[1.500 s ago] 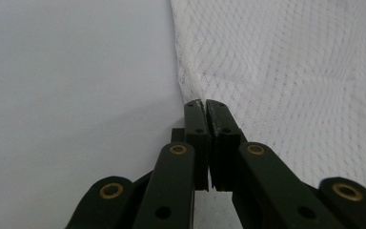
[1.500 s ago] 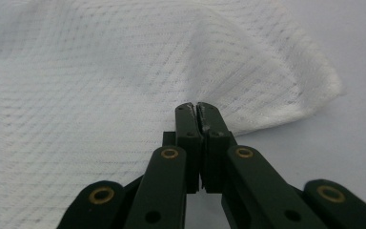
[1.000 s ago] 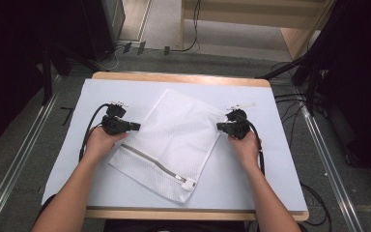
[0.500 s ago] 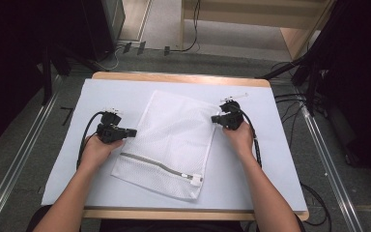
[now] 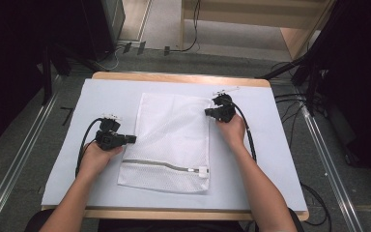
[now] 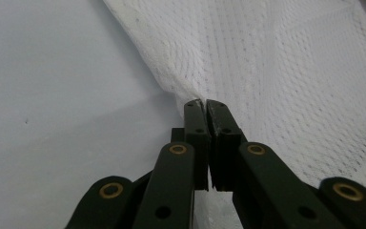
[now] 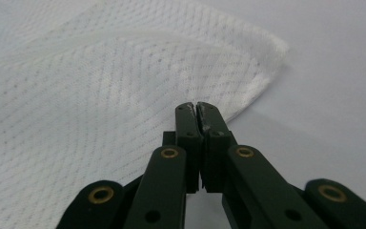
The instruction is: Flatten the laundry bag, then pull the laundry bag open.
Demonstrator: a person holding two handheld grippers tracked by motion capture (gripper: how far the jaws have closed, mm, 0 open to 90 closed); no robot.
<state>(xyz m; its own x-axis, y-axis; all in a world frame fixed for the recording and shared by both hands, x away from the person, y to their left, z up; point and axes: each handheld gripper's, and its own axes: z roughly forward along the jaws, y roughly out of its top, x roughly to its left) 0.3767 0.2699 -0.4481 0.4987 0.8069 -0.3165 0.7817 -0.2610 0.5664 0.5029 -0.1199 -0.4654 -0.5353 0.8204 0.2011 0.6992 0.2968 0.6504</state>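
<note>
1. In the high view, a white mesh laundry bag (image 5: 170, 140) lies flat near the middle of the grey table mat (image 5: 280, 159), with its long side running from 12 o'clock to 6 o'clock. Its zipper (image 5: 166, 165) crosses the bag near the 6 o'clock end, and the pull sits toward 4 o'clock of the bag.
2. In the same view, the left gripper (image 5: 131, 139) is at 9 o'clock of the bag and its tip meets the bag's left edge. The right gripper (image 5: 206, 112) is at about 2 o'clock of the bag, on the right edge near the far corner. Each gripper is held by one hand of the person, and a black cable (image 5: 249, 140) trails back from the right one along the forearm.
3. In the left gripper view, the left gripper (image 6: 205, 103) has its two black jaws pressed together, and a fold of the mesh edge is pinched at the tips. The bag (image 6: 286, 71) spreads toward 1 o'clock, and the bare mat (image 6: 62, 86) is at 10 o'clock.
4. In the right gripper view, the right gripper (image 7: 196, 106) also has its jaws closed together, right at the rounded edge of the bag (image 7: 95, 95). The mesh spreads toward 10 o'clock and is raised a little from the mat (image 7: 333, 71), which shows at 2 o'clock. Whether cloth is really caught between these tips, one cannot tell for sure
</note>
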